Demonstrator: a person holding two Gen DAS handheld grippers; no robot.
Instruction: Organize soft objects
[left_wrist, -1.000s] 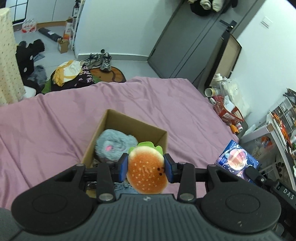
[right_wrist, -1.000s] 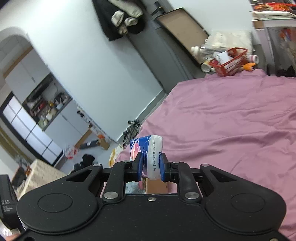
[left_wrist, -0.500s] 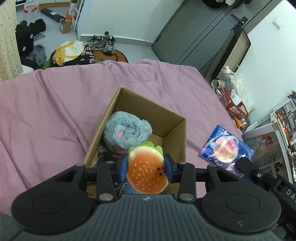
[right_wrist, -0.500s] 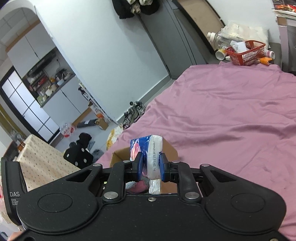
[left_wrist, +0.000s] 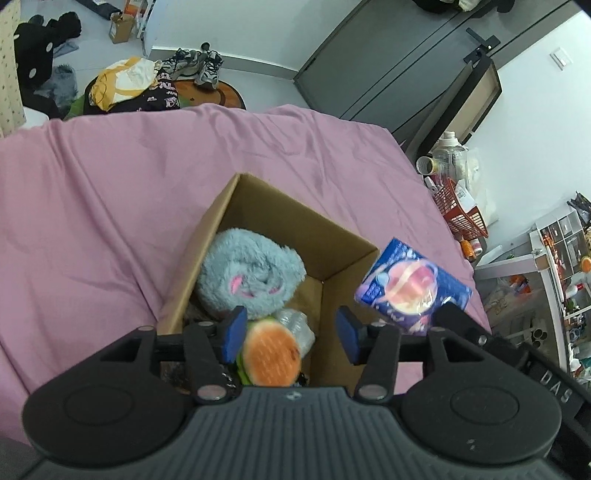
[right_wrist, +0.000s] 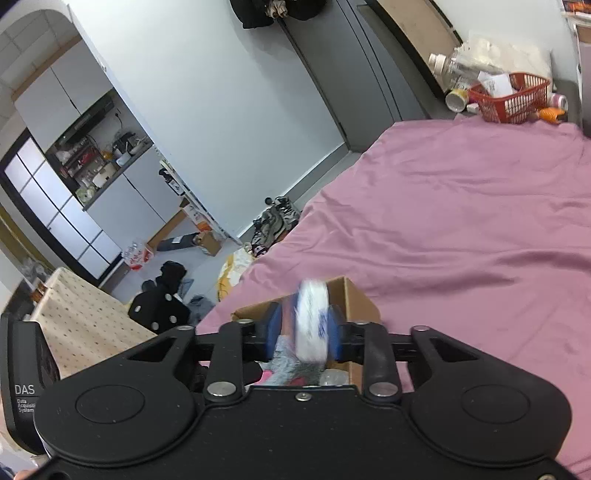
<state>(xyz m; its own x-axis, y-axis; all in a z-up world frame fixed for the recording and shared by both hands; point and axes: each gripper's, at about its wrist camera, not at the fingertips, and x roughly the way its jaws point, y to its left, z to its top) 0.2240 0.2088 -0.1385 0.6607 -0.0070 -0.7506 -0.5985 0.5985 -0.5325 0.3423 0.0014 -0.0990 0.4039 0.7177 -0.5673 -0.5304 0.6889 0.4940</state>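
Blue pads of the left gripper (left_wrist: 290, 334) stand apart, having just been opening; the burger plush (left_wrist: 271, 357) sits low between them, clear of the right-hand pad, seemingly dropping into the cardboard box (left_wrist: 266, 210). Whether it touches the other pad cannot be told. At the right gripper (right_wrist: 303, 328) the jaws have likewise just been opening; the blue-and-white packet (right_wrist: 312, 321) is blurred between them, with a gap showing on one side, so it appears released over the same box.

Beyond, inside the box: one grey fluffy plush (left_wrist: 249, 275) against the left wall and one crumpled clear plastic item (left_wrist: 295, 328) beside the burger. The box rests on the pink bedspread (left_wrist: 110, 206).

Count: two grippers, one box, one burger, one packet, one grey plush. No loose soft object shows on the visible spread. Judgement: the task is near its end, with both last items to settle in the box.
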